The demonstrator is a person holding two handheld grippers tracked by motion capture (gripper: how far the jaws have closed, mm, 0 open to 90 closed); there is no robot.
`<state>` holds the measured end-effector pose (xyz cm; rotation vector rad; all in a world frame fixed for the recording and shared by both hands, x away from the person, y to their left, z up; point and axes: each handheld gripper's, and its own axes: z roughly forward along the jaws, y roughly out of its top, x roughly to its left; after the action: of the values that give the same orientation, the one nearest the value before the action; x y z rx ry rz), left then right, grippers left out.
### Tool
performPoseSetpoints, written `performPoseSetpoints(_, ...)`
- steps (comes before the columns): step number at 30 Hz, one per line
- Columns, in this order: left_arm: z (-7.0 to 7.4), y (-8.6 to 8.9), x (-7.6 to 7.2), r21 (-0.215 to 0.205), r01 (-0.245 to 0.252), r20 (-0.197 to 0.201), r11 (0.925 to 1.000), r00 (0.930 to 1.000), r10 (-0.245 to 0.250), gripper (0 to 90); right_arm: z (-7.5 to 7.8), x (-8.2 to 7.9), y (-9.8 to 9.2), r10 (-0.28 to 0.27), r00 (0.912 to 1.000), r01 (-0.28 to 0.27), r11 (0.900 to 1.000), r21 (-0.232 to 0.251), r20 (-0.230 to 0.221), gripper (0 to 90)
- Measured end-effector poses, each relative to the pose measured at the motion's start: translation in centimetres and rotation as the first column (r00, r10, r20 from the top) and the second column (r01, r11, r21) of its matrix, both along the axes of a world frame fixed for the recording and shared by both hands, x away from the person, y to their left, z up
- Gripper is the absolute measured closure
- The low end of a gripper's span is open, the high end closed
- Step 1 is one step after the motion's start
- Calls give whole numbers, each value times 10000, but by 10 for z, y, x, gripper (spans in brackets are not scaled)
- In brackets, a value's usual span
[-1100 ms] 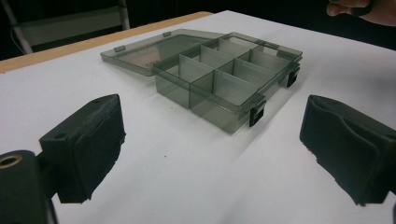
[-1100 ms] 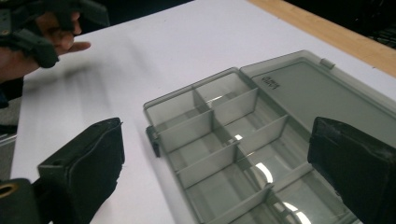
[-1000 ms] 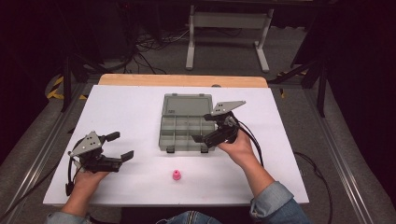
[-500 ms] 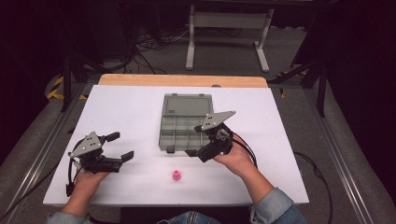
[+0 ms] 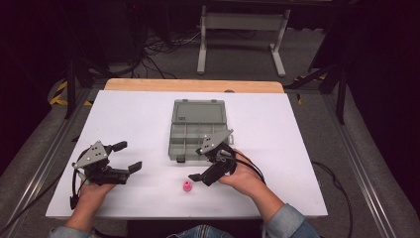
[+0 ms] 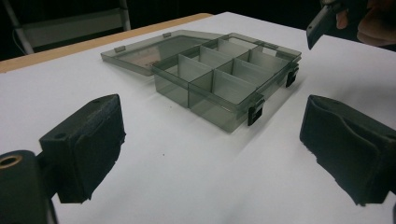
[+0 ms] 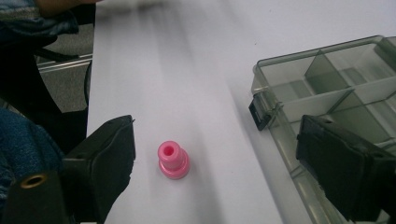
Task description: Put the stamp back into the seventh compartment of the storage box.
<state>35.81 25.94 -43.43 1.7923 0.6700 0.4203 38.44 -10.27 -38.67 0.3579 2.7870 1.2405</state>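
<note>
Pink plastic peg (image 7: 173,160) upright on white bench (image 5: 297,148), just before the compartment box (image 5: 197,130); right hand-held gripper (image 5: 207,170), jaws apart and just narrowing, empty, should straddle it squarely before closing

The pink piece (image 7: 173,160) stands alone on the white table (image 5: 297,148), with bare table all around it. The right gripper (image 5: 205,172) is near it, jaws wide apart with nothing between them, so the way in is free. The open compartment box (image 5: 197,130) is the only obstacle, just beyond. The left gripper (image 5: 124,156) waits well apart.
</note>
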Motion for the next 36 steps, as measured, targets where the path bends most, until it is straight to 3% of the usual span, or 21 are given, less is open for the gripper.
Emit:
performPoseSetpoints(14, 0, -1, 0, 49, 65, 34, 10000, 10000, -65, 76, -28, -12, 13, 258, 9994, -267, 9986, -453, -208, 133)
performPoseSetpoints(36, -1, -2, 0, -3, 126, -44, 9999, 9999, -126, 76, -55, -20, 27, 604, 9961, -671, 9918, -1086, -642, 176)
